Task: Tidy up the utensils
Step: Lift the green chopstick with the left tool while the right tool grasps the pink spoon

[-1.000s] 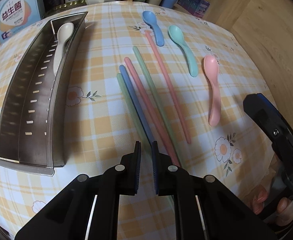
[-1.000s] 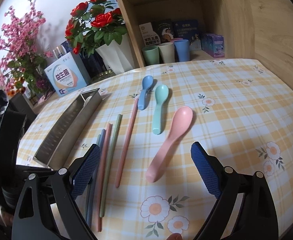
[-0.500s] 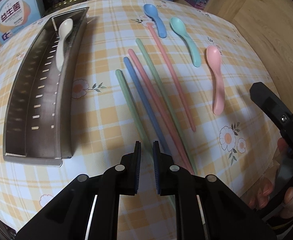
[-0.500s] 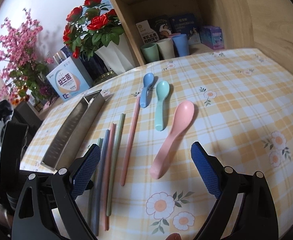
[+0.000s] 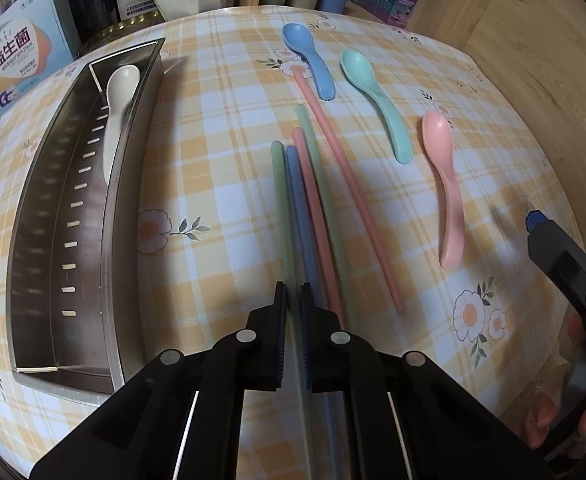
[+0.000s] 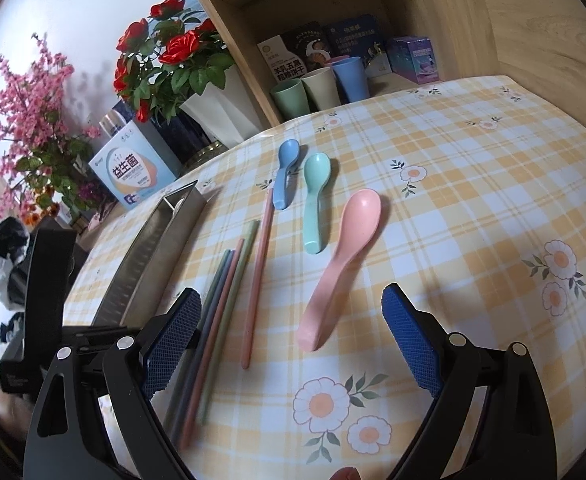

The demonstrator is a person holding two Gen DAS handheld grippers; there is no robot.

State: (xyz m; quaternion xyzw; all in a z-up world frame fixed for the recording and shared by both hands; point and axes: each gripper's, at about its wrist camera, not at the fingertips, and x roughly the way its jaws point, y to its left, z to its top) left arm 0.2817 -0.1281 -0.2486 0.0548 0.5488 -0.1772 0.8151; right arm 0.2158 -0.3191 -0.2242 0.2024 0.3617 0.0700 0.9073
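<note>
My left gripper [image 5: 293, 308] points steeply down at the table, and its jaws are closing onto the near part of a pale green chopstick [image 5: 280, 184] that runs between the pads. Beside it lie a blue chopstick [image 5: 297, 216], a pink one [image 5: 313, 216], a second green one [image 5: 319, 176] and a long pink one [image 5: 345, 184]. Blue [image 5: 309, 60], teal [image 5: 377, 96] and pink [image 5: 445, 176] spoons lie to the right. My right gripper [image 6: 289, 316] stands open, low over the handle end of the pink spoon [image 6: 345, 256] without touching it. A cream spoon [image 5: 117, 112] lies in the steel tray [image 5: 129, 200].
The long steel tray sits at the left of the checked tablecloth [image 6: 473, 208]. At the table's far edge stand a white-and-blue box [image 5: 17, 56], a flower vase [image 6: 217, 108] and cups [image 6: 321, 88] in a wooden shelf. A wooden panel [image 5: 533, 60] bounds the right side.
The left gripper has shifted a little left over the chopsticks, and the pale green one now lies between its pads, close against the blue one. The right gripper has rolled slightly.
</note>
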